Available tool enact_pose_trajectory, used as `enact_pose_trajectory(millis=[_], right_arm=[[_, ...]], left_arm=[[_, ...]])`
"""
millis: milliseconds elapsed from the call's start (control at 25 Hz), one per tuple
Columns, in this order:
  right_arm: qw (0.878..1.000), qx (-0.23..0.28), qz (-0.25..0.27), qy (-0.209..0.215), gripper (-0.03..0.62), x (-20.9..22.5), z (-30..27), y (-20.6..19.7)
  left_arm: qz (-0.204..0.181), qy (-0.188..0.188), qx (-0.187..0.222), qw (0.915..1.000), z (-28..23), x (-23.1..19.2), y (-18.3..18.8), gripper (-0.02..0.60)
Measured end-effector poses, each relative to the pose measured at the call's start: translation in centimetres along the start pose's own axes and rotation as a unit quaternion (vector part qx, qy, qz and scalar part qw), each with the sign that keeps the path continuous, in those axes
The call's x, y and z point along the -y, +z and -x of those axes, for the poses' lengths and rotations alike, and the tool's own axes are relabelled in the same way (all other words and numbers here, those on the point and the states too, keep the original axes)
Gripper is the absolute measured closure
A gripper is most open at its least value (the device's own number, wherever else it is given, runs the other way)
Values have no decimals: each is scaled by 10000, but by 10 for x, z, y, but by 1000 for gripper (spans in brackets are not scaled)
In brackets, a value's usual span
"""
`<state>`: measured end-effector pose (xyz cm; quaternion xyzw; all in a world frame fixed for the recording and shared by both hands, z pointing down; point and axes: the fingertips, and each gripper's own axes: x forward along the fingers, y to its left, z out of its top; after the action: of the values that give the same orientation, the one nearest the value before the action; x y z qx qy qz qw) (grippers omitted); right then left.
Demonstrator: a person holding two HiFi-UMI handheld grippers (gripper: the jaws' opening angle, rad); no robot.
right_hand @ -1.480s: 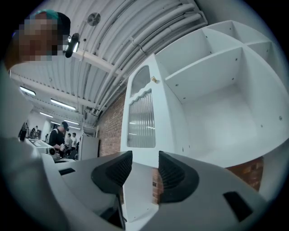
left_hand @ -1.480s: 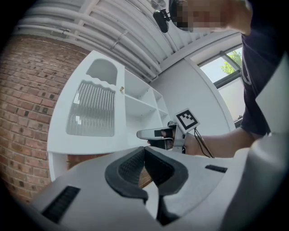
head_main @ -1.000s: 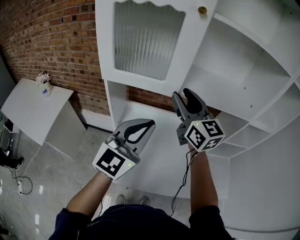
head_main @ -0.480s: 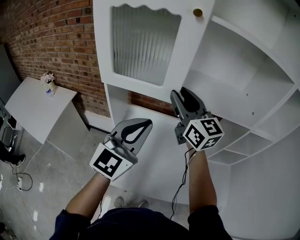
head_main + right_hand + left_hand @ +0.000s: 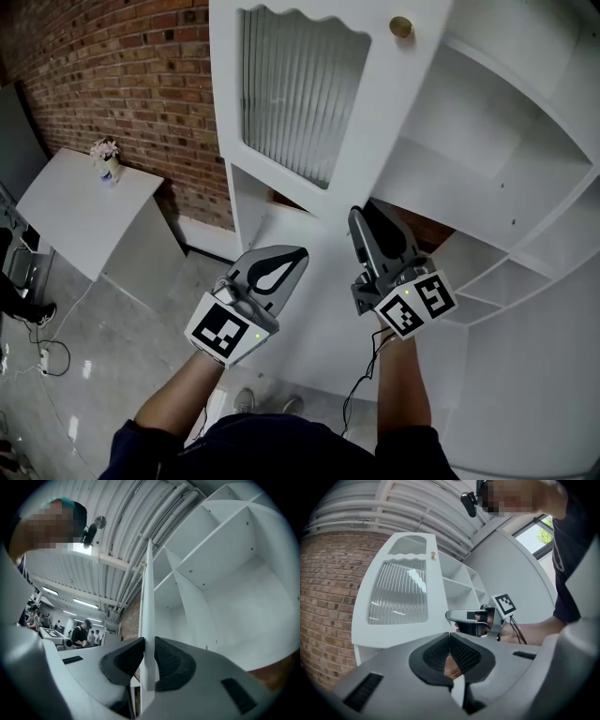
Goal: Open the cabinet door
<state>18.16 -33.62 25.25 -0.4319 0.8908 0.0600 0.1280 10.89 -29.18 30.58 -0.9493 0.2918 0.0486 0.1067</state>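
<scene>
The white cabinet door (image 5: pixel 309 94) has a ribbed glass pane and a brass knob (image 5: pixel 401 27), and it stands swung out from the open shelves (image 5: pixel 487 141). My right gripper (image 5: pixel 370 220) is at the door's lower corner. In the right gripper view the door's thin edge (image 5: pixel 147 597) stands between the jaws of the right gripper (image 5: pixel 149 644), which are closing, and the pads lie against both of its faces. My left gripper (image 5: pixel 298 255) hangs below the door, shut and holding nothing. The left gripper view shows the left gripper (image 5: pixel 449 637) with tips together, the door (image 5: pixel 398 597) beyond.
A brick wall (image 5: pixel 112 75) runs behind the cabinet at the left. A white table (image 5: pixel 84 206) there bears a small flower vase (image 5: pixel 108 161). Cables (image 5: pixel 47 356) lie on the shiny floor. Several people (image 5: pixel 82 632) stand far off in the right gripper view.
The right gripper's jaws have gone from wide open to narrow around the door's lower edge. The door has swung further out, its face looking narrower. The left gripper has hardly shifted.
</scene>
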Motion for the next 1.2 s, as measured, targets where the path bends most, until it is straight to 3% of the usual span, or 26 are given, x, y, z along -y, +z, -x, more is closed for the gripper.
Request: enact_pose_trajectory(millis=[600, 960, 1200], right_arm=[[9927, 20, 661, 1007, 496, -159, -10, 0], [9922, 13, 864, 901, 485, -228, -48, -11], [9907, 41, 971, 947, 485, -265, -77, -21]], left_arm=[[18, 574, -181, 9982, 100, -4, 4, 574], [-71, 1266, -149, 9918, 172, -28, 19, 574], [-105, 1427, -130, 9896, 202, -42, 21, 574]])
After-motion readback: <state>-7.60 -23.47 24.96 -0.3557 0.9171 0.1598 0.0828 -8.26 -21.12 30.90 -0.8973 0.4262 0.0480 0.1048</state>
